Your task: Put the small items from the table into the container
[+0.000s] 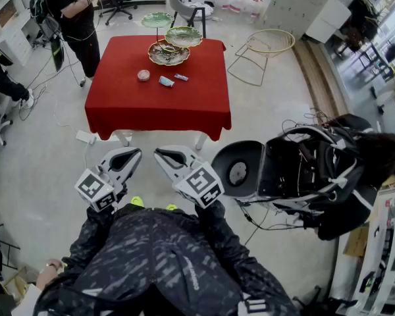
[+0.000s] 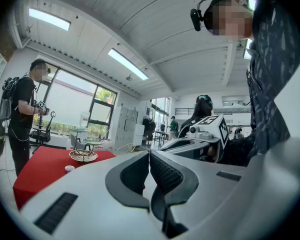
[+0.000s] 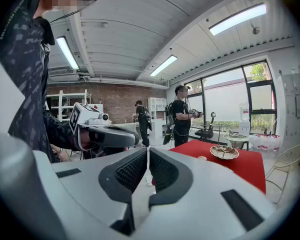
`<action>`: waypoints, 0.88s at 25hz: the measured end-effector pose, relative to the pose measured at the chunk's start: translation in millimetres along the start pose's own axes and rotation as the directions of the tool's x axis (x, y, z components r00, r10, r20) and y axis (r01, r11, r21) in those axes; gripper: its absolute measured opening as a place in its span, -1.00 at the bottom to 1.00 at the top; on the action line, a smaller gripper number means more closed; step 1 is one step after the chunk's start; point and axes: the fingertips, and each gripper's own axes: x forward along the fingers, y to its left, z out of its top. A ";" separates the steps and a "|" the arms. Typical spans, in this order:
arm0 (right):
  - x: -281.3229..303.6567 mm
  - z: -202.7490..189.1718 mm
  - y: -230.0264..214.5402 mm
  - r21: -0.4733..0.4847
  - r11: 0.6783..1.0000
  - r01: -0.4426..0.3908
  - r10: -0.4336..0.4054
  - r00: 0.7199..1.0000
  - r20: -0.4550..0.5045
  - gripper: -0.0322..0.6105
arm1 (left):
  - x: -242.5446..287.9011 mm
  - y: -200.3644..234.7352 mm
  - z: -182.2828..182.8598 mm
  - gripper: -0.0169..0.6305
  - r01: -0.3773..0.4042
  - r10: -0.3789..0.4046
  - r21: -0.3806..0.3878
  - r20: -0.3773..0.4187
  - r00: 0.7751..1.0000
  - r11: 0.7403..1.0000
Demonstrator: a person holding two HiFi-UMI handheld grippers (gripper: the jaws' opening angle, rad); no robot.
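Two claws: the left gripper [image 2: 149,156] and the right gripper [image 3: 147,166] both have their jaws pressed together with nothing between the pads, so we carry nothing.
How we hold them: they sit side by side, close to our chest, with their noses toward the table. We judge this a plain carrying pose, since nothing is within reach.
Gap ahead: pale floor lies between us and the red table [image 1: 158,114], which is well apart from both claws.
Task's things: three small items lie on the cloth, near one another but not touching. They are a round pinkish piece [image 1: 143,75], a blue-and-white packet [image 1: 166,81] and a smaller blue piece [image 1: 181,78].
Container: a tiered stand is at the table's far side, with a bottom dish [image 1: 154,57], a middle dish [image 1: 196,39] and a top dish [image 1: 157,20].
Contents: we cannot tell whether any dish holds anything, because the patterned surfaces hide small things at this range.
Why so placed: the items lie just in front of the bottom dish, so we judge each transfer will be short.
Stage: we judge that no item has been picked, as all three rest on the cloth.
Surroundings: a person in black [image 1: 76,12] stands by the table's far left corner, and a wire basket chair [image 1: 270,43] stands to its right.
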 end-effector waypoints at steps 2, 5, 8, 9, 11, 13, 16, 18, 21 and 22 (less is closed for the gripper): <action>-2.5 2.9 -1.0 -0.005 1.000 -0.004 0.004 1.000 -0.003 -0.82 | 2.7 -2.8 4.0 -0.91 -0.001 0.001 0.001 0.005 1.000 1.000; -6.8 3.5 -0.5 0.006 1.000 -0.006 0.006 1.000 0.002 -0.82 | 4.2 -7.7 4.6 -0.91 -0.006 0.006 0.000 0.007 1.000 1.000; -5.9 -1.9 -4.7 0.026 1.000 -0.010 0.010 1.000 0.003 -0.82 | 5.4 -4.5 -1.4 -0.91 -0.017 0.017 -0.007 0.004 1.000 1.000; -4.4 -4.9 -7.2 0.024 1.000 -0.010 0.010 1.000 -0.003 -0.82 | 6.1 -2.0 -3.7 -0.91 -0.023 0.023 -0.011 0.003 1.000 1.000; -2.1 -9.8 -11.2 0.018 1.000 -0.012 0.012 1.000 -0.017 -0.82 | 7.5 2.1 -7.6 -0.91 -0.033 0.033 -0.019 0.001 0.999 0.999; -0.1 -13.0 -14.7 0.016 1.000 -0.014 0.015 0.999 -0.029 -0.82 | 10.1 5.6 -10.3 -0.91 -0.041 0.041 -0.024 0.000 0.999 0.999; 2.1 -17.9 -22.7 0.013 1.000 -0.015 0.016 0.999 -0.045 -0.82 | 16.5 10.0 -12.1 -0.91 -0.050 0.050 -0.028 -0.001 0.999 0.998; -1.0 -20.5 -24.4 0.018 0.999 -0.028 0.029 0.999 -0.044 -0.82 | 20.4 8.0 -13.4 -0.91 -0.059 0.059 -0.029 -0.003 0.998 0.998; -9.3 -26.5 -19.9 0.028 0.998 -0.060 0.061 0.997 -0.043 -0.82 | 22.0 -0.7 -17.4 -0.91 -0.076 0.076 -0.034 -0.002 0.997 0.997; -10.3 -29.1 -19.9 0.030 0.998 -0.063 0.065 0.997 -0.047 -0.82 | 22.7 -1.9 -18.9 -0.91 -0.079 0.079 -0.037 -0.001 0.997 0.996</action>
